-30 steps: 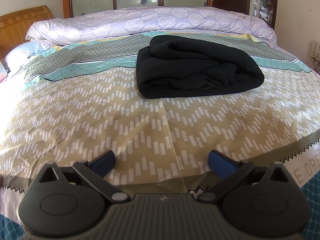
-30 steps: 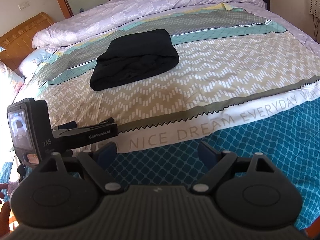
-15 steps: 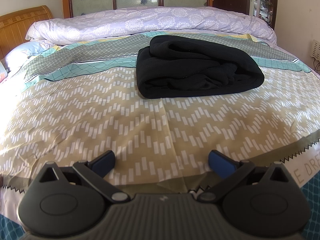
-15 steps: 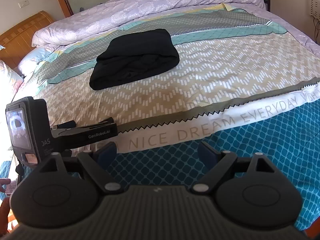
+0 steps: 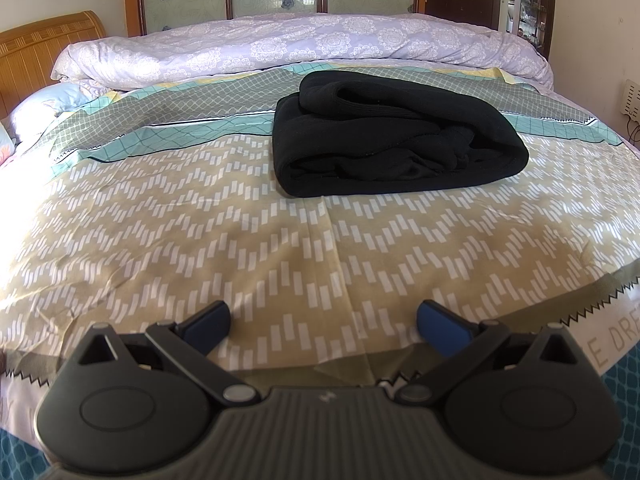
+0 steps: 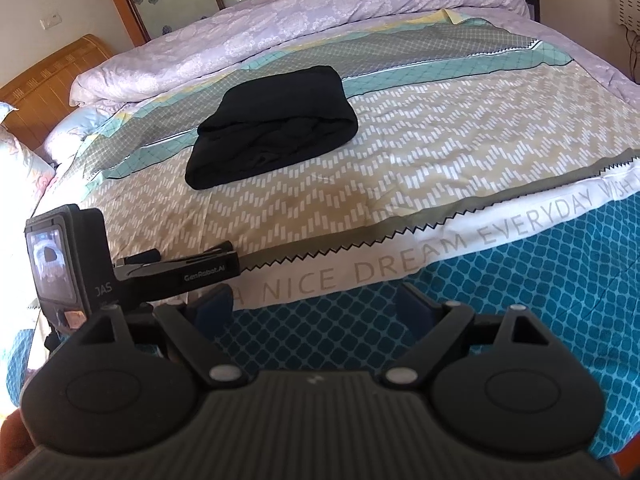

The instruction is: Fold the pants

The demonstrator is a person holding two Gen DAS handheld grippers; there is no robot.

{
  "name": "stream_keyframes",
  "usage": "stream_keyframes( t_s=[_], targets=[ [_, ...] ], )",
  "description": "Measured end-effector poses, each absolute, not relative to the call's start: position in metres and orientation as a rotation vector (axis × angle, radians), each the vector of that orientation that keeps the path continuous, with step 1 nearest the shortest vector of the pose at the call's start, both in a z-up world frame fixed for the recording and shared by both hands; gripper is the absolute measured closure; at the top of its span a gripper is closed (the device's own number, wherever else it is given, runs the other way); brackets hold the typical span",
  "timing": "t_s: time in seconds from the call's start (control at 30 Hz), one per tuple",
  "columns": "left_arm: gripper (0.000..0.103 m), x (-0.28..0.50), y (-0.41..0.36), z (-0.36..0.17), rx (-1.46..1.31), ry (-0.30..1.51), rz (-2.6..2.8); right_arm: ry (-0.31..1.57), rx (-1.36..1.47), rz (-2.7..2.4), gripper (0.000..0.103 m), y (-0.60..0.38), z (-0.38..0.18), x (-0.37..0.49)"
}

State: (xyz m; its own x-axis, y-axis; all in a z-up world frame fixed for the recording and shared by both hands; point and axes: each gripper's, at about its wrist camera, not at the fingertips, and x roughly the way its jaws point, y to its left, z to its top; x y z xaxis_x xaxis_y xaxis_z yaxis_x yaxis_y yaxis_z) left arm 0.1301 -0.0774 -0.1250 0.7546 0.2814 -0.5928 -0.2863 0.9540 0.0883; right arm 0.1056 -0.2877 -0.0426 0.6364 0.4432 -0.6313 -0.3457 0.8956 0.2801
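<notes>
near: left gripper (image 5: 323, 316) and right gripper (image 6: 314, 304) both spread wide, holding nothing, low over the bed (image 5: 280, 248). farther, mid-bed: black pants (image 5: 392, 148) folded in a bundle. probably soft, thick, floppy; best pinched at the near edge.

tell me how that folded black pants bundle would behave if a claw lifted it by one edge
The black pants look like soft, thick knit, so they would probably sag and flop. The stacked layers with loose rumpled folds on the open side would likely slide apart and unfold. Pushed, the bundle probably drags and bunches the bedsheet instead of sliding.
</notes>
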Motion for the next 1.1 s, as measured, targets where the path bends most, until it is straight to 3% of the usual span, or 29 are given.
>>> stream_keyframes(
  t_s=[0.33, 0.57, 0.77, 1.1],
  targets=[
    [0.0, 0.132, -0.081, -0.125, -0.024, 0.644, 0.337, 0.744, 0.17, 0.451, 0.013, -0.303, -0.041, 0.104],
    [0.0, 0.118, -0.089, -0.112, -0.091, 0.806, 0.307, 0.707, 0.19, 0.461, 0.013, -0.315, -0.031, 0.092],
    [0.0, 0.06, -0.091, -0.09, -0.23, 0.766, 0.403, 0.672, 0.221, 0.459, 0.013, -0.328, -0.021, 0.08],
    [0.0, 0.009, -0.123, -0.04, -0.039, 0.693, 0.511, 0.605, 0.223, 0.513, 0.013, -0.328, -0.004, 0.054]
  ],
)
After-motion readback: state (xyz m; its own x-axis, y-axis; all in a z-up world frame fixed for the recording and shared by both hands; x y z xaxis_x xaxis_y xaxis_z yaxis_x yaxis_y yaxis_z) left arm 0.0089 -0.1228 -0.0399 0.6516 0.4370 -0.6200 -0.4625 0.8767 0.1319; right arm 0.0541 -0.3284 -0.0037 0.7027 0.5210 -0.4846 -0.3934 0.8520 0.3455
